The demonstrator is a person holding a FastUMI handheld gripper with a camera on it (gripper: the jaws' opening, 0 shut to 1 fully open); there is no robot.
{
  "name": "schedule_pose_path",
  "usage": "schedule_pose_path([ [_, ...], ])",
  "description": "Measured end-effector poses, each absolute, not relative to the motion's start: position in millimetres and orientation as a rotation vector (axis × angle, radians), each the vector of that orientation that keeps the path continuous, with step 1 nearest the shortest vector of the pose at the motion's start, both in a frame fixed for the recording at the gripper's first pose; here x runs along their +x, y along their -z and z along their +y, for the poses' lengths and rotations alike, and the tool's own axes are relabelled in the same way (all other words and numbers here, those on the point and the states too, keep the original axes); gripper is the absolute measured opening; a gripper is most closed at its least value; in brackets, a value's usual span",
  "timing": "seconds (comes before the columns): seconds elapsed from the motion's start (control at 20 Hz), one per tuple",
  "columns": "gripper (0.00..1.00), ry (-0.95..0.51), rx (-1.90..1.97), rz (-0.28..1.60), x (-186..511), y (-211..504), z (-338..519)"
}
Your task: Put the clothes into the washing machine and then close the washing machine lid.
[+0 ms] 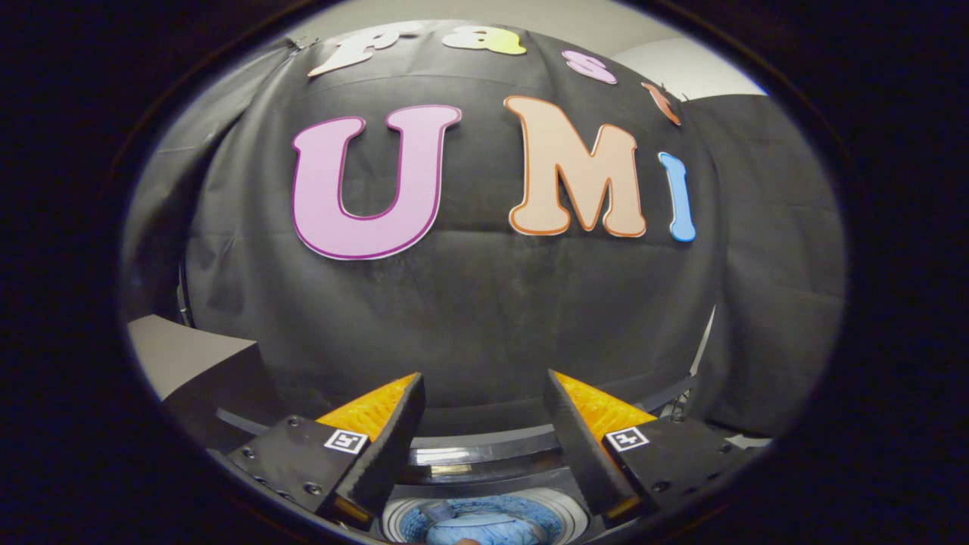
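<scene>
My gripper [484,390] points at the booth's black cloth wall, its two fingers spread wide apart with nothing between them. Below and between the finger bases lies the washing machine's round drum opening [484,518], and light blue clothes [484,527] rest inside it. The machine's dark top rim [484,446] curves across just beyond the drum, behind the fingers. The lid is not clearly told apart from the rim here.
A grey box-like surface [193,363] stands to the left of the machine, beyond the left finger. The black cloth wall [484,303] hangs close behind the machine. A thin pale pole [705,341] leans at the right.
</scene>
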State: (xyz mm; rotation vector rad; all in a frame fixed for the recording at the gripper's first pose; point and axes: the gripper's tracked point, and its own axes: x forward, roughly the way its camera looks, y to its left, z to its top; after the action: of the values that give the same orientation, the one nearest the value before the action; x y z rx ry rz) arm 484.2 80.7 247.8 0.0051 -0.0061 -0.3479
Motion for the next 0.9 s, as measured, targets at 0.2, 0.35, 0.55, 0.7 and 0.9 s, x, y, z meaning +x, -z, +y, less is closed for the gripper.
schedule_pose_path([
  [0.2, 0.99, 0.352, 0.004, -0.015, 484.4, -246.3, 80.8],
  [0.35, 0.99, 0.356, 0.004, -0.017, 483.3, -245.8, 80.2],
  [0.55, 0.99, 0.364, 0.007, -0.023, 483.3, -245.6, 79.6],
  [0.7, 0.99, 0.37, 0.007, -0.026, 482.4, -245.3, 79.3],
  [0.9, 0.99, 0.374, 0.011, -0.03, 483.1, -244.5, 79.4],
])
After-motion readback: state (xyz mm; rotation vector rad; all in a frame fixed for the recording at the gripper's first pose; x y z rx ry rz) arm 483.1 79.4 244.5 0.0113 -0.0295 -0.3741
